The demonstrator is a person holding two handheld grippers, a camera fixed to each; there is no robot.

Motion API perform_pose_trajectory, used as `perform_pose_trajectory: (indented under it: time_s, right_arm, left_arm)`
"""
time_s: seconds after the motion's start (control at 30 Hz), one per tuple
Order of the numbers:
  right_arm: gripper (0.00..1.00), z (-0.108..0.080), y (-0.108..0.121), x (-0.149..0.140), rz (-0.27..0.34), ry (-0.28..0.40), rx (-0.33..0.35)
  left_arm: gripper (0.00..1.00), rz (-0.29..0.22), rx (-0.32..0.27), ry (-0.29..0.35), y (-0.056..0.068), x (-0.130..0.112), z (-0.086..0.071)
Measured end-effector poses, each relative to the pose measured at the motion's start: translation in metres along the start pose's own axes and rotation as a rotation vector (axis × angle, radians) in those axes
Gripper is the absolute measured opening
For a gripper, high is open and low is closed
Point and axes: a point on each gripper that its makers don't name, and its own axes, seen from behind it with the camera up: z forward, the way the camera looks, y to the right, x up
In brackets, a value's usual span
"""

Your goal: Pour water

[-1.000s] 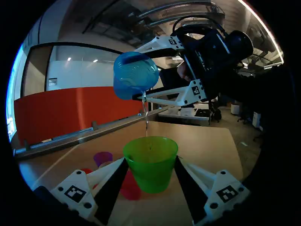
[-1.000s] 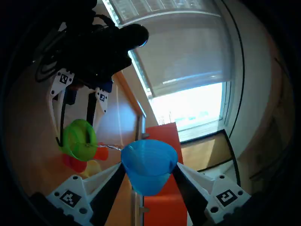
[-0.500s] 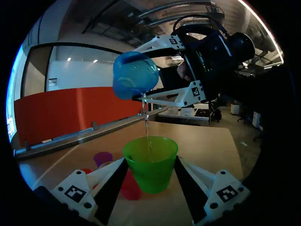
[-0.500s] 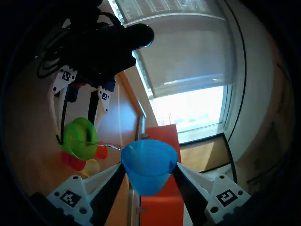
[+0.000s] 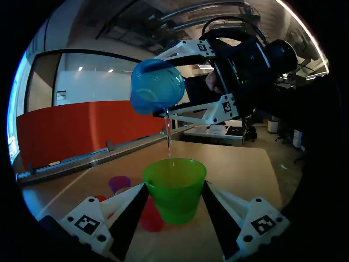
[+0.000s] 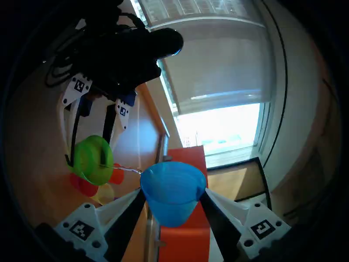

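Two fingers of your left gripper [image 5: 174,187] press on the green translucent plastic cup [image 5: 175,201]; above it, the tilted blue plastic cup [image 5: 156,92] drops a thin water stream [image 5: 168,139] into it. Your right gripper [image 6: 173,191] clamps the blue cup; the green one is ahead, leftward.

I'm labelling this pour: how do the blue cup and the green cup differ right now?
The blue cup is tipped over and held high by the right gripper; the green cup stands upright below it in the left gripper. Water runs out of the blue cup and into the green cup. Both are tapered plastic cups, each clamped in a gripper.
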Motion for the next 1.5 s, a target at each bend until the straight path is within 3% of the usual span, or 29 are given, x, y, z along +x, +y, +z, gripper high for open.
perform_pose_trajectory:
  time_s: [1.5]
  right_arm:
    - [0.88,-0.004,-0.002,0.012,-0.146,-0.002,-0.016]
  left_arm:
    - [0.83,0.003,0.002,0.006,0.001,0.002,-0.002]
